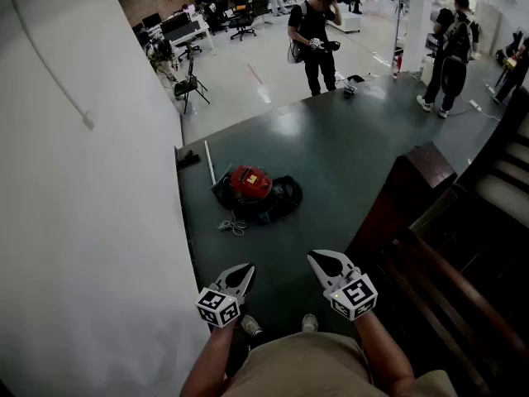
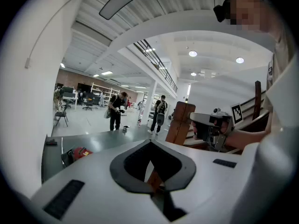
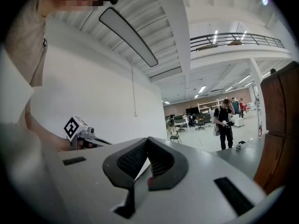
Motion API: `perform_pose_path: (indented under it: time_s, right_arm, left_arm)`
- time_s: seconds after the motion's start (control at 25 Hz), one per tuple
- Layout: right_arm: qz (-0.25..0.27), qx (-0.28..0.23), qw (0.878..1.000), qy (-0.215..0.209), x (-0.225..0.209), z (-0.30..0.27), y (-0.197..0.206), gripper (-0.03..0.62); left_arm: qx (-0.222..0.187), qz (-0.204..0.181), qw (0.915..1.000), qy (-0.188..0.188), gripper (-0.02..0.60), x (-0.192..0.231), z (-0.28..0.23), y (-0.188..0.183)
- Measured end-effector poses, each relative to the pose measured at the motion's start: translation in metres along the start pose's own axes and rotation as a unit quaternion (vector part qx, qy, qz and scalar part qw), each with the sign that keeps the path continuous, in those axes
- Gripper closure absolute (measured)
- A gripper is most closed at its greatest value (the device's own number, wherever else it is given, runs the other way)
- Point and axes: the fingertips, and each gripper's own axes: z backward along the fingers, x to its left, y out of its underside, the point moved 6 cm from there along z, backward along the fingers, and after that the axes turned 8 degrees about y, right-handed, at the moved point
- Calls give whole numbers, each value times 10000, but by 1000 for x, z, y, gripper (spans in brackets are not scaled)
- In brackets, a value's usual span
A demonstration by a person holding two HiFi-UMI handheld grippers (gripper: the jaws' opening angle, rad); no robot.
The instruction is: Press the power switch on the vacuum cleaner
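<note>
— What's furthest left?
— A white wall (image 1: 83, 180). Just right of it is the left claw (image 1: 242, 273), with its jaws pressed together at the tips and nothing between them.

— Where's the vacuum cleaner?
— The red vacuum cleaner (image 1: 250, 184) lies on the dark green floor (image 1: 347, 155), near that floor's left edge. Something black is bunched round it, and a pale cord (image 1: 234, 224) lies at its near side. It's well ahead of both claws and neither touches it. Its switch is too small to make out.

— And the right claw?
— The right claw (image 1: 321, 261) is beside the left one but apart from it. Its jaws are closed tight and it's empty too.

— Further right?
— A dark wooden stair post (image 1: 411, 190) stands at the floor's right edge, with steps behind it.
</note>
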Motion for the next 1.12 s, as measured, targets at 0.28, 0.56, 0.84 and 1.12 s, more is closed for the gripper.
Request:
perform_pose_path:
  time_s: [0.28,0.56,0.84,1.12]
  right_arm:
    - [59,31,10000,-33,-5,6,-1,585]
    - [-513,-163,9984,179,-15,13,1,583]
    - [-1046,-80,9936,408,-30,31,25,582]
    - [-1692,-55,9842,514,-43,40,49,576]
  left_arm:
    - [63,-14,10000,-51,577,-8,-1,1]
    - [-55,152,9998,-116,577,-6,-1,0]
    - [-107,-97,9996,-238,577,-13,-4,0]
    - [-274,139,9992,-271,578,-10,6,-4]
